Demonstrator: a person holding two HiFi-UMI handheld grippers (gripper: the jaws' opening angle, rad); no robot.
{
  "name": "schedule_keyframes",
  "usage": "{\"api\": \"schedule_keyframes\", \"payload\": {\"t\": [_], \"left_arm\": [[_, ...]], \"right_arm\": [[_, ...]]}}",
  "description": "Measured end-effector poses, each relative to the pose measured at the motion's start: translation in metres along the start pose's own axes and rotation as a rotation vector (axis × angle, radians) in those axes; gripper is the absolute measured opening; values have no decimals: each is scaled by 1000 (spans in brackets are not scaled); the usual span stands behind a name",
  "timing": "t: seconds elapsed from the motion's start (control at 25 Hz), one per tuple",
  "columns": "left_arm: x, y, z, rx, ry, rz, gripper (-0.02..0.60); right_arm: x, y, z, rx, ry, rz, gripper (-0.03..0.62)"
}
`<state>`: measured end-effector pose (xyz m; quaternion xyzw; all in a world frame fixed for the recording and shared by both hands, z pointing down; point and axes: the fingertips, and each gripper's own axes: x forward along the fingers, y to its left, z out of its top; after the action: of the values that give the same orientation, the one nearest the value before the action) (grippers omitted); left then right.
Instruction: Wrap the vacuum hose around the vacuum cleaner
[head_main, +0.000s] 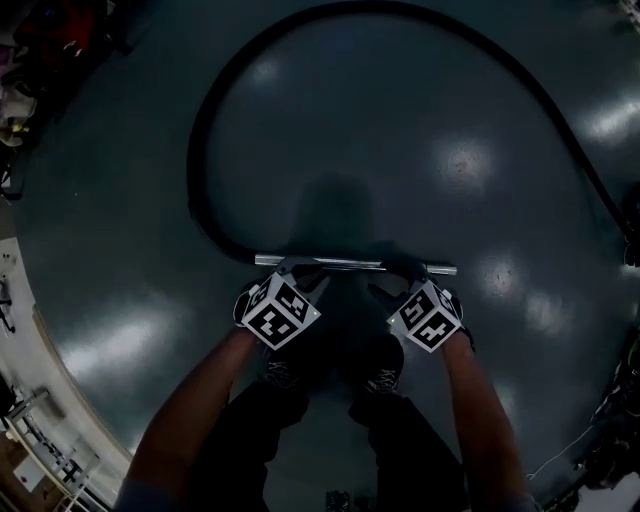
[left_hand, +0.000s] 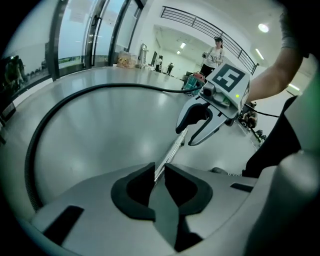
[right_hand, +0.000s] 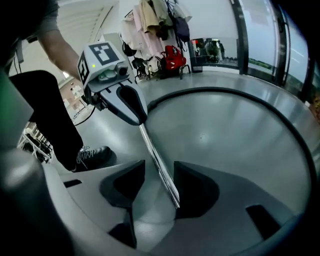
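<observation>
The tube (head_main: 355, 265) is laid flat on the floor (head_main: 420, 150) just ahead of the shoes (head_main: 283, 375). The hose (head_main: 200, 130) is run from its left end in one wide loop round the top of the head view and off at the right edge. The vacuum cleaner is shown in no view, so the wrapping is judged not yet begun. The left claw (head_main: 303, 272) and the right claw (head_main: 400, 282) are held side by side over the tube, one toward each end, probably so that it can be lifted level and the hose drawn in after it. Nothing is grasped. In the left gripper view the jaws are parted by only a slit, in which the tube is seen, with no pad shown pressing on it. In the right gripper view the jaws are set well apart, released, with the tube between them and close to the right-hand jaw. The spacing of the claws along the tube is given by the head view alone, though that view is too dark for the jaws to be read. Hanging coats (right_hand: 155, 20) are shown only in the right gripper view, a distant person (left_hand: 215, 52) only in the left.
</observation>
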<state>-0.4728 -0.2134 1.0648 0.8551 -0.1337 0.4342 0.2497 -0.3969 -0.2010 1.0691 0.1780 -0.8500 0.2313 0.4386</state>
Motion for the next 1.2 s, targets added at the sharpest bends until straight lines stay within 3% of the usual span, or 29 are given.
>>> {"api": "schedule_keyframes", "payload": {"t": [0.12,0.36,0.6,1.2], "left_arm": [[36,7,-25,60,41,-25,102],[89,13,-68,253,130,-103,252],[126,14,-90,409,215,-171,255],[148,11,-86,477,288,-214,252]], "right_arm": [[38,-11,-33,-83,54,24,161],[92,-21,-82,-251,146,74,161],[113,-29,-103,-383,189,105,161],[104,-26,-97,-395,179,167,161]]}}
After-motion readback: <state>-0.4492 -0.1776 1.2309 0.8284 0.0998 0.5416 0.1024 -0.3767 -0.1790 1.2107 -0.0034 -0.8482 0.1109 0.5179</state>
